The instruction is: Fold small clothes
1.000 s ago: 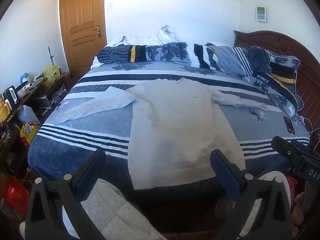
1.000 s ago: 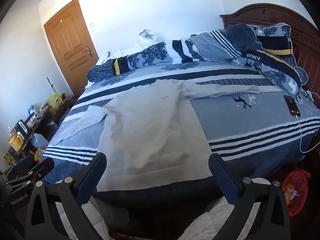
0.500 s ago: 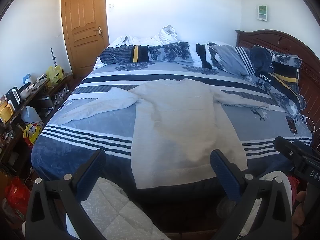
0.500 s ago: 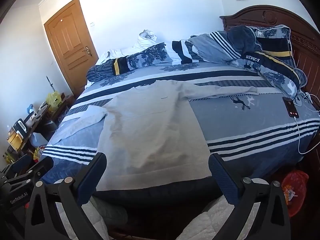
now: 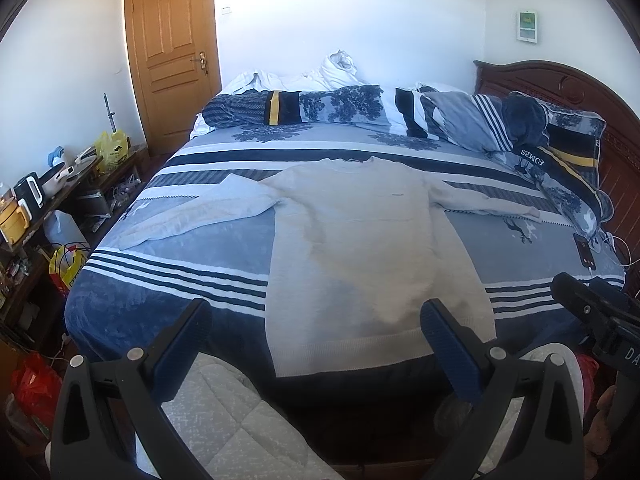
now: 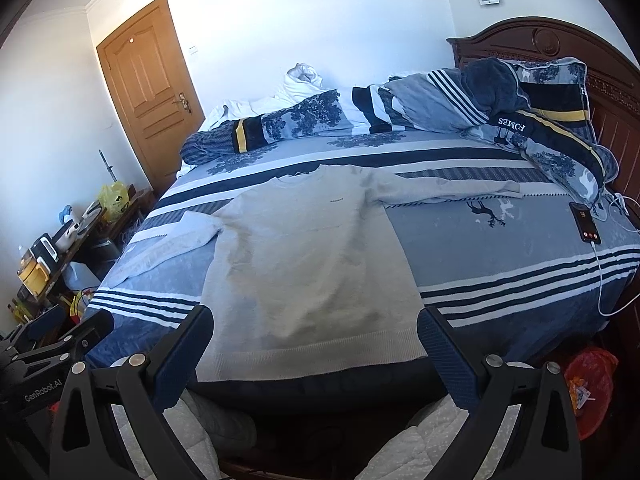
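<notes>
- Nearest, at the bottom of each wrist view, both claws stand wide and hold nothing: the left claw (image 5: 316, 340) and the right claw (image 6: 316, 338) hang short of the bed's near edge, apart from the cloth.
- Below them, quilted pale trousers (image 5: 224, 412) fill the lower frame.
- Just past the claws, the sweater (image 6: 304, 264) lies face up across the middle of the bed (image 6: 500, 264), its ribbed hem (image 6: 316, 354) along the near edge.
- It looks soft, light and limp; it would likely sag and drag if lifted by one point, so a pinch through both layers seems wise.
- Good holds, by this judgement: the hem corners, or the cuffs for the first fold.
- The left sleeve (image 5: 192, 220) runs to the frame's middle left, the right sleeve (image 6: 448, 190) toward the upper right.
- A phone (image 6: 585, 222) on its cable lies at the right, well apart from the sweater.
- Farthest, rolled bedding (image 5: 340, 106) lines the bed's far side before a door (image 5: 172, 52).
</notes>
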`<state>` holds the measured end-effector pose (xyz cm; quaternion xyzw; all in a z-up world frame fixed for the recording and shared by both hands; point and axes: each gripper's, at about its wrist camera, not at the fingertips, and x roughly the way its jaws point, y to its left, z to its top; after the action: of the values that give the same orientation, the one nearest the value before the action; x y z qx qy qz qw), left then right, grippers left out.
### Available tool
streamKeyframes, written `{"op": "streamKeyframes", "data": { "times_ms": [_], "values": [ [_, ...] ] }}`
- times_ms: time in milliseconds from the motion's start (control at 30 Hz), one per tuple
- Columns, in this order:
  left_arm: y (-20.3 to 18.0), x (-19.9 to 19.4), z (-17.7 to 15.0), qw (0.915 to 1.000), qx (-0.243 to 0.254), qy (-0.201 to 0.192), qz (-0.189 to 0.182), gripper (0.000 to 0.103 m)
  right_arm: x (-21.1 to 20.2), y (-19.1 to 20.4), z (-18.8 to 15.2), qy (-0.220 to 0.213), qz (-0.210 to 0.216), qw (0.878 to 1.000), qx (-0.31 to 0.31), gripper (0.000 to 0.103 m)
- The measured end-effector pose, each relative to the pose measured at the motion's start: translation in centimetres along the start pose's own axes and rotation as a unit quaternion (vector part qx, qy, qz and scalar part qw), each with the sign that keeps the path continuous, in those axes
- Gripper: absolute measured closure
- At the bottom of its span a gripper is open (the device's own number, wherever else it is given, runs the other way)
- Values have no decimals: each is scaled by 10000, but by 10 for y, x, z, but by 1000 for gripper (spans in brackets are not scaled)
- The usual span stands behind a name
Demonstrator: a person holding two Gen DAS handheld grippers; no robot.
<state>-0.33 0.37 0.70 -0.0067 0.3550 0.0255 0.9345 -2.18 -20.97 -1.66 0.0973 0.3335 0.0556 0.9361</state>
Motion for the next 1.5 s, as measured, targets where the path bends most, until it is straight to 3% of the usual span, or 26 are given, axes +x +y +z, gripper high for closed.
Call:
{"op": "streamKeyframes", "data": {
  "times_ms": [533,1500],
  "values": [
    [5,-3,2,10000,-68,-20,7,0,-14,19,4,-200,-184,9989,-393,0],
    [5,-3,2,9999,-128,13,-24,0,-16,16,3,-213,-17,9992,-333,0]
  ]
}}
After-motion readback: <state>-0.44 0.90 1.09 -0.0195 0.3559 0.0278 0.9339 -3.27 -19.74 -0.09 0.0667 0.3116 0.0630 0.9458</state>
